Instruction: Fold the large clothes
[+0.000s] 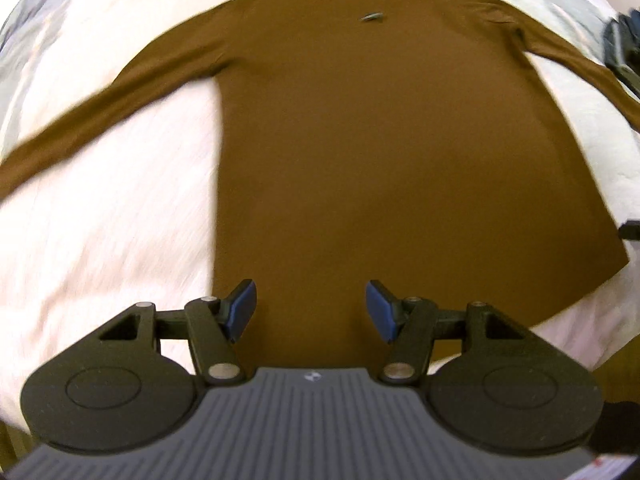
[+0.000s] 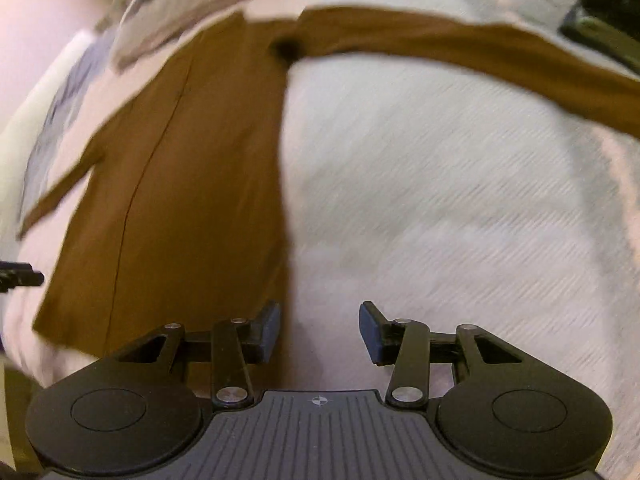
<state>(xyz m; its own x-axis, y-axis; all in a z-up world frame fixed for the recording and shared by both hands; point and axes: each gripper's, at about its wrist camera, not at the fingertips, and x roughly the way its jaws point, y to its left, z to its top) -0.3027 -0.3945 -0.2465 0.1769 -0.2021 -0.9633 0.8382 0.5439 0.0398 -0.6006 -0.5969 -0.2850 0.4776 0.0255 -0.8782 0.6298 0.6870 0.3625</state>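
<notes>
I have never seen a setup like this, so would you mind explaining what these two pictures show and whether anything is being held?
Each picture comes from a wide-angle camera mounted on a hand-held gripper, a two-fingered clamp that a person carries, one in each hand. The camera looks forward along the fingers, so the black mechanism at the bottom is the tool itself.

The left wrist view shows the left gripper above a brown long-sleeved top, spread flat on a pale bedcover with its sleeves out to the sides. The right wrist view shows the right gripper beside the same top's edge, mostly over the cover.

Both grippers stand open with nothing between their blue pads, so nothing is held. The pictures are blurred.
</notes>
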